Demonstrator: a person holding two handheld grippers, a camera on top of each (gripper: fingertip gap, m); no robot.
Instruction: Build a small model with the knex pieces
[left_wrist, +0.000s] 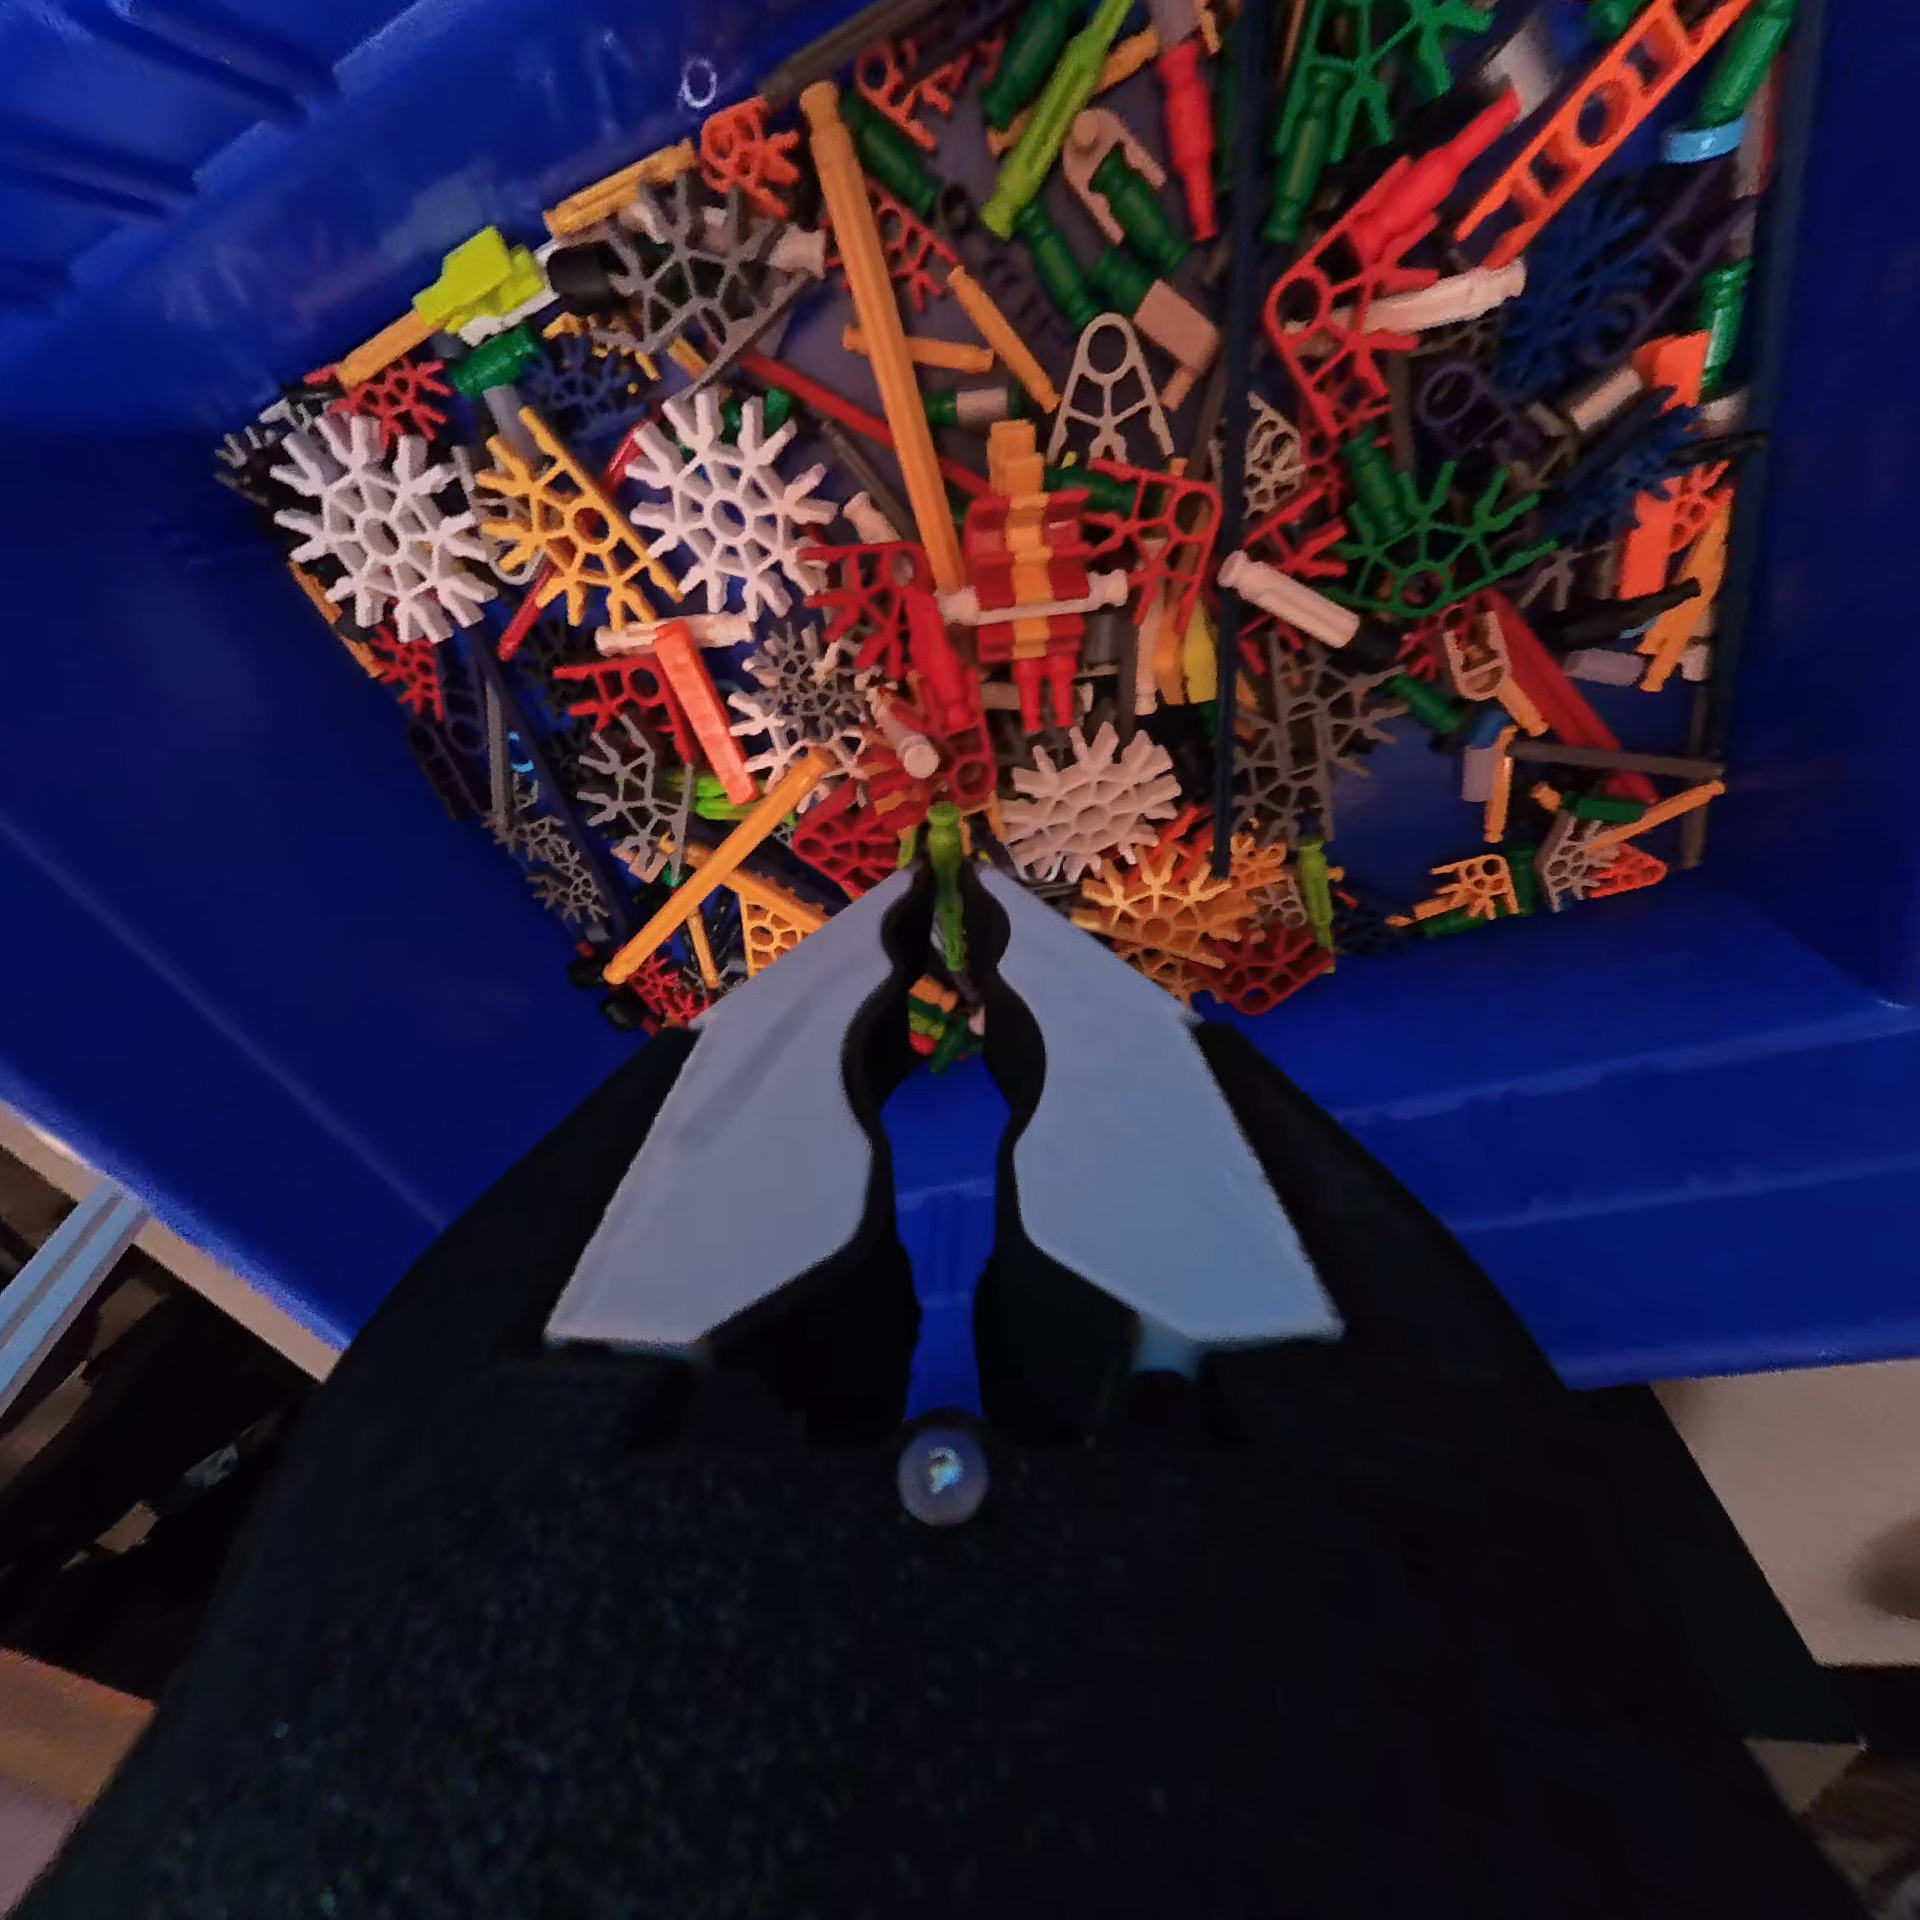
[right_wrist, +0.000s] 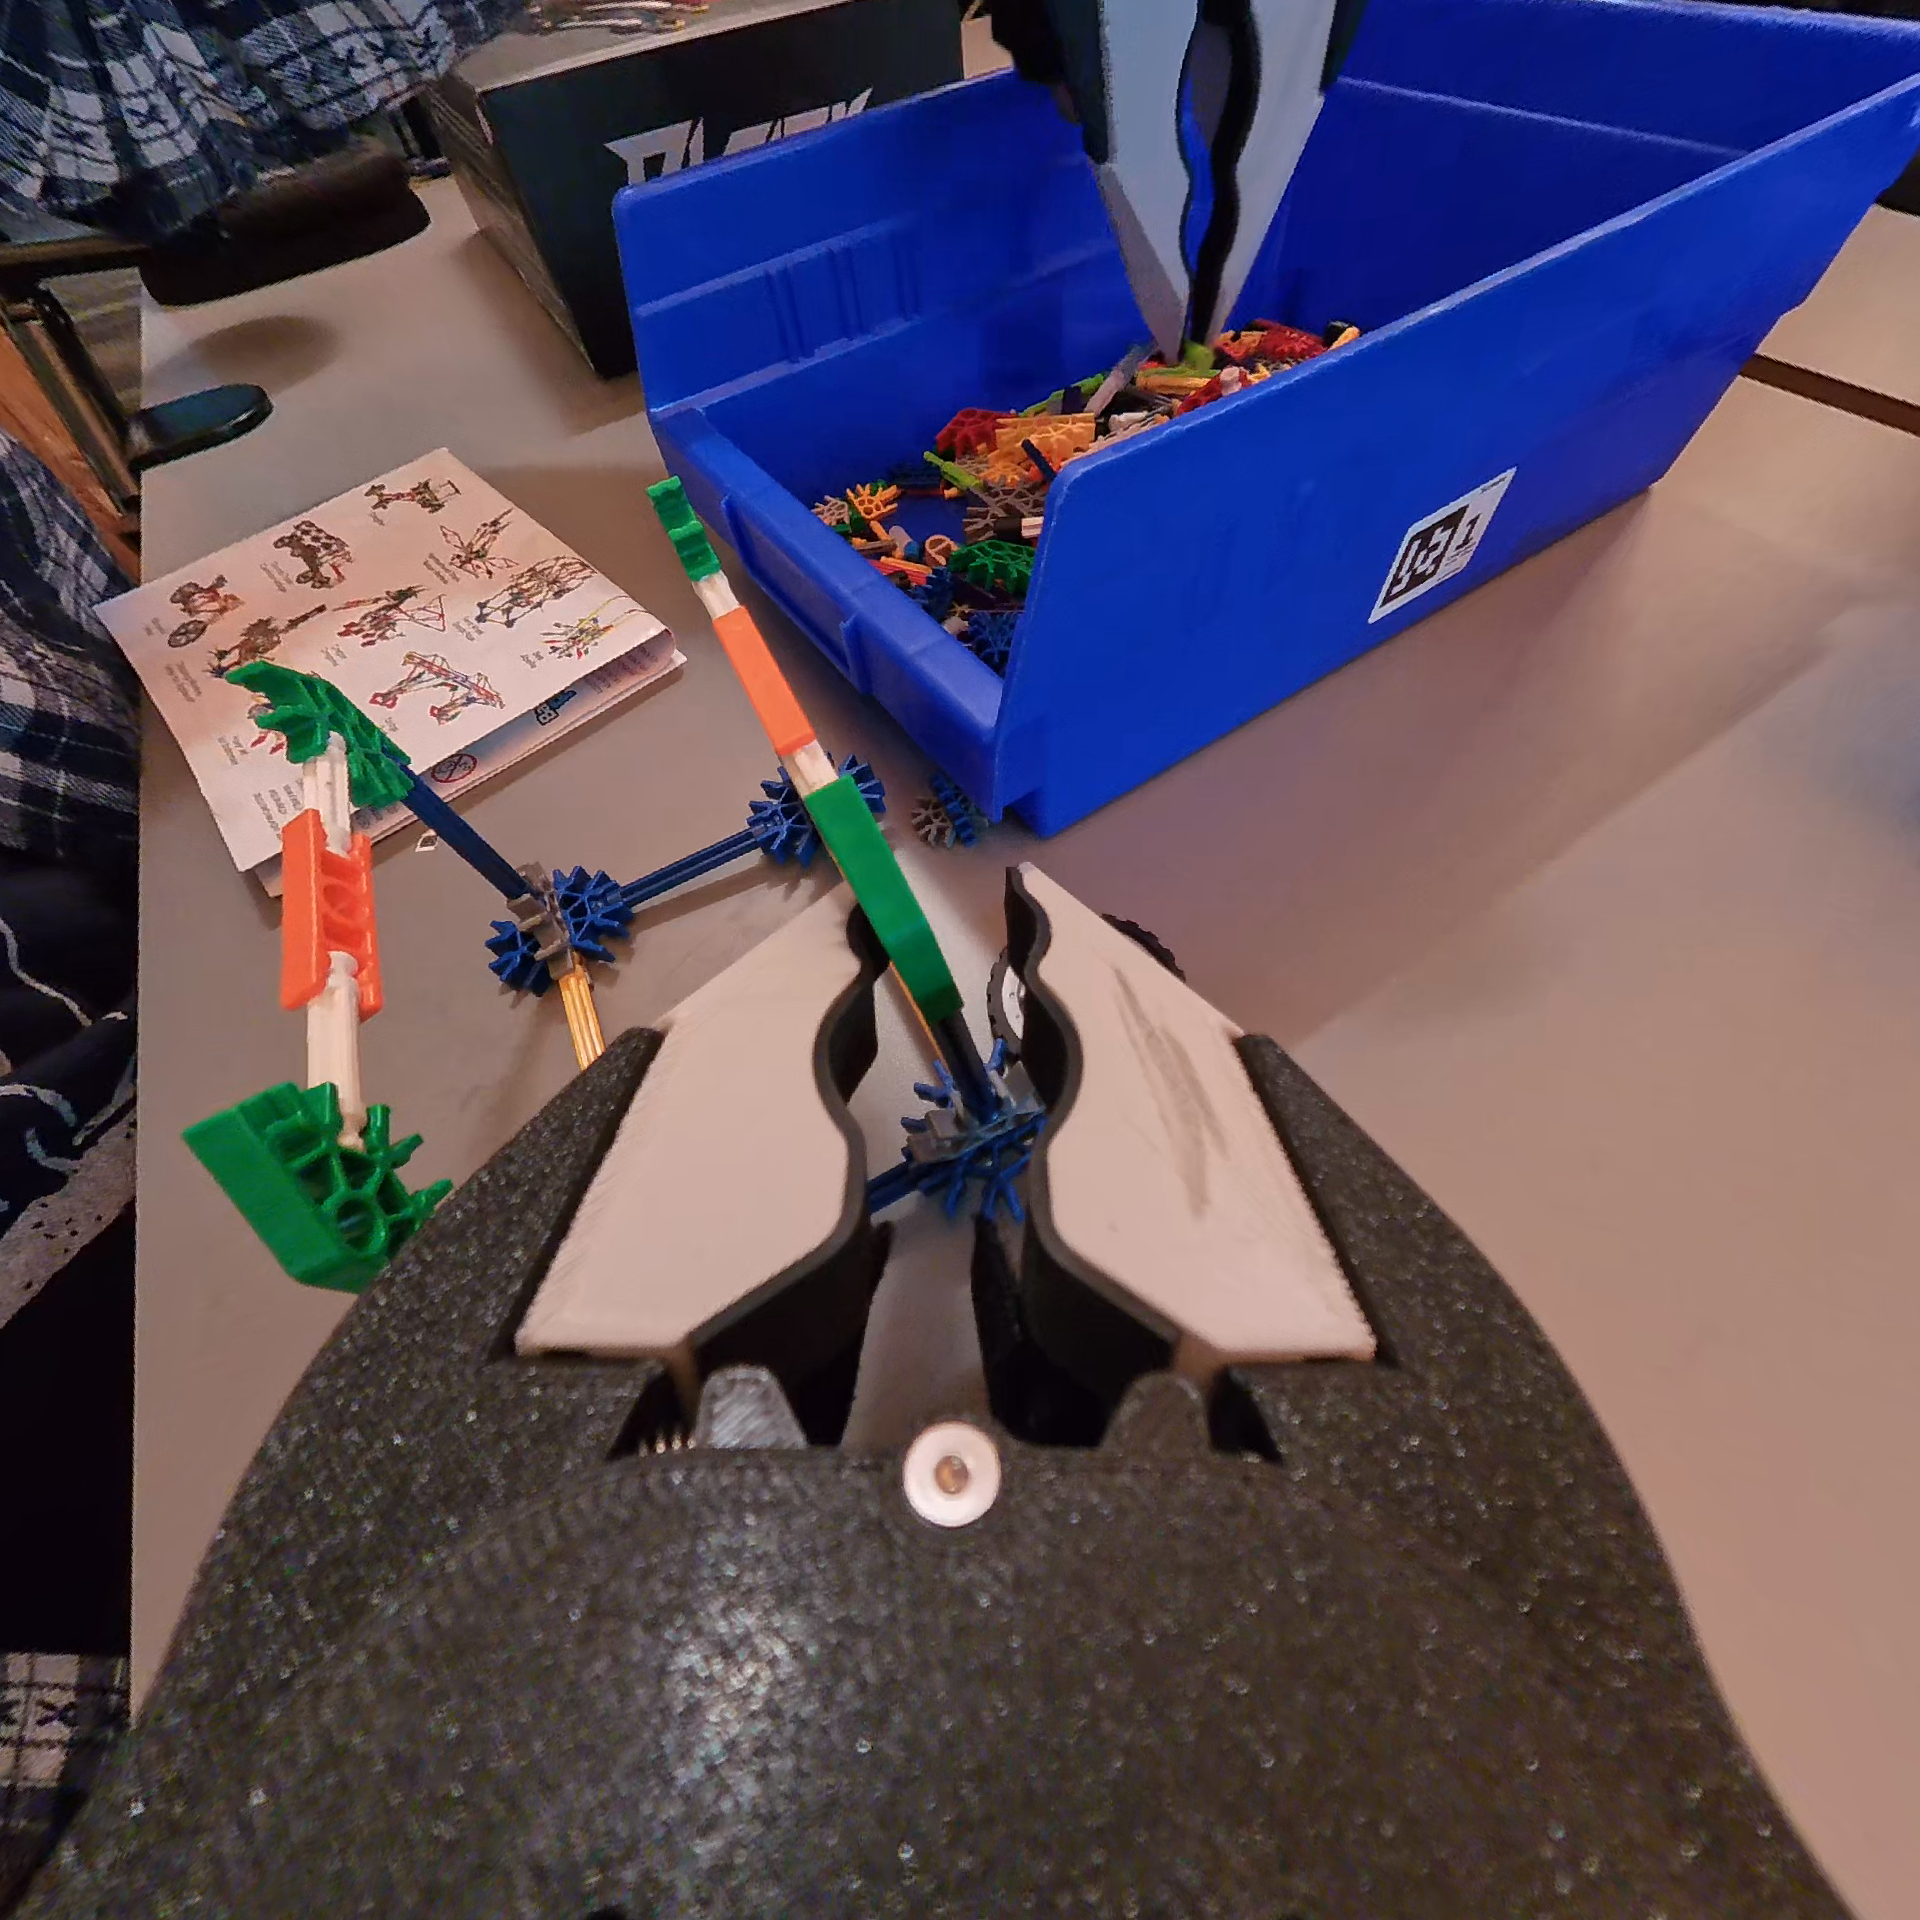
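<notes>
jaws first: my left gripper (left_wrist: 945, 883) is clamped on a small lime-green rod (left_wrist: 943, 862), pinched upright between the tips, low inside the blue bin (left_wrist: 208, 520). my right gripper (right_wrist: 935, 935) stands parted, fingers either side of the model's near end without pressing it.

blue bin: large, sits on the grey table (right_wrist: 1558, 1039), a square black-and-white sticker (right_wrist: 1439, 545) on its outer wall. floor of it covered by a loose heap of construction pieces (left_wrist: 987, 499): white snowflake connectors, orange and yellow rods, red and green connectors, grey ones mixed in.

black box (right_wrist: 582, 187) behind the bin, touching or nearly so; cannot tell which.

booklet (right_wrist: 384, 634) of printed diagrams lies flat, left of the bin.

built model (right_wrist: 561, 914) rests on the table between booklet and my right gripper: blue rods meeting at blue snowflake connectors, two long arms of white rod with orange and green blocks. one arm's green block (right_wrist: 883, 894) and a blue connector (right_wrist: 977, 1143) sit in the gap of my right fingers. one loose dark connector (right_wrist: 945, 810) lies just beside the bin's near corner.
</notes>
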